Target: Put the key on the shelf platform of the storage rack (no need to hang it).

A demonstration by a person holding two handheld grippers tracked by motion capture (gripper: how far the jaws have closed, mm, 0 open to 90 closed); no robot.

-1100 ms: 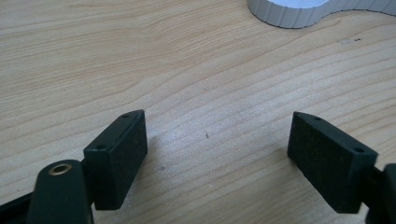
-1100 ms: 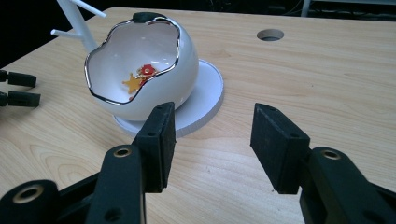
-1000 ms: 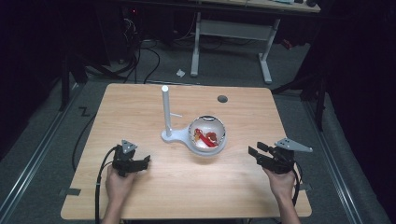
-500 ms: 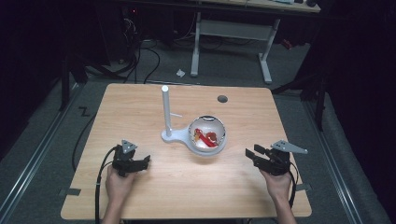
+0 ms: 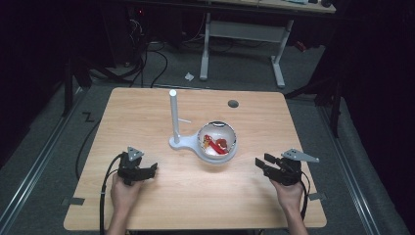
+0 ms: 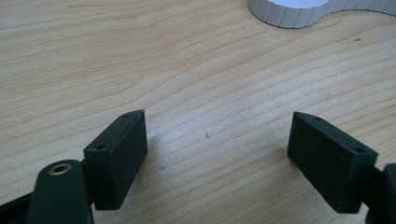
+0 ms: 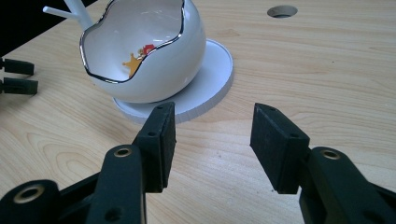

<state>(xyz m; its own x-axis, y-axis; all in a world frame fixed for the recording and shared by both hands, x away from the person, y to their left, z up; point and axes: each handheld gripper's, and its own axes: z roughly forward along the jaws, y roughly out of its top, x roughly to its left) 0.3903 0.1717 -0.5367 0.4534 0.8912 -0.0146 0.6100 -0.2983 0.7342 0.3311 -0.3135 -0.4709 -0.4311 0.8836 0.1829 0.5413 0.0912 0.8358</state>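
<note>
A white egg-shaped bowl (image 5: 217,140) with a silver rim stands on the round end of a white stand (image 5: 177,142) with an upright post (image 5: 173,113), near the table's middle. Red and orange pieces (image 5: 215,144) lie inside the bowl. My left gripper (image 5: 151,169) rests near the front left, pointing right, and its jaws stand open in the left gripper view (image 6: 217,119) over bare wood. My right gripper (image 5: 261,160) is at the front right, pointing left at the bowl (image 7: 144,51). Its jaws are open with nothing between them (image 7: 213,109).
The wooden table (image 5: 147,107) has a round cable hole (image 5: 233,103) at the back right. The stand's white base (image 6: 289,11) lies just ahead of my left gripper. Beyond the table are a dark floor, cables and a desk frame (image 5: 242,34).
My right gripper has shifted slightly left, toward the bowl. The left gripper, bowl and stand have stayed where they were.
</note>
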